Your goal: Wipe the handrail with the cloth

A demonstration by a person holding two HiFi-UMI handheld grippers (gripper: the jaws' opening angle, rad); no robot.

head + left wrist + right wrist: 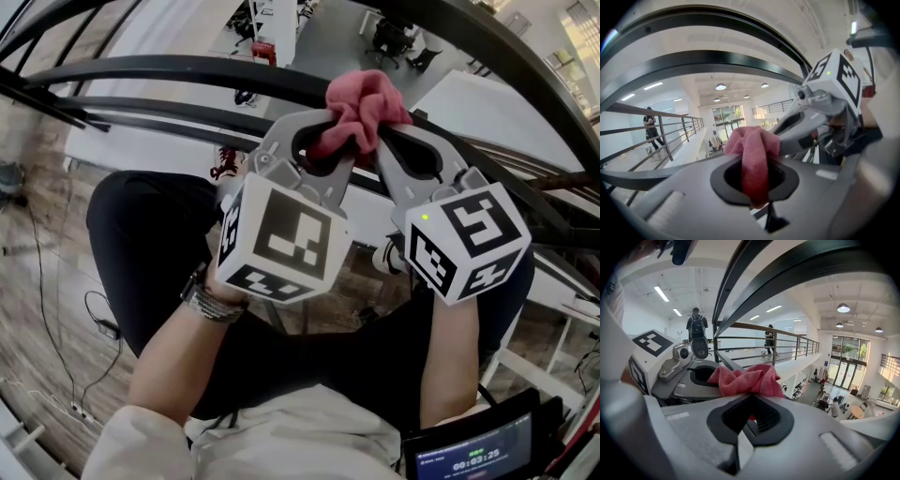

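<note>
Left gripper (757, 164): jaws closed on the pink cloth (753, 149), a strip of which hangs down through the opening between them. Right gripper (749, 404): jaws likewise closed on the cloth (749, 378), which bunches at the tips and shows red inside the jaw opening.

From the head view, the left gripper (323, 142) and right gripper (386, 141) stand side by side with their tips converging on the same bunch of cloth (361, 105). Each marker cube faces the camera.

Cloth position: held up between the two sets of tips, directly against the line of the black handrail (169, 67), which curves across behind it. Contact between cloth and rail cannot be confirmed from any view.

Other observations: a watch (211, 302) on the left wrist; a lit screen (469, 457) at the lower right edge.
</note>
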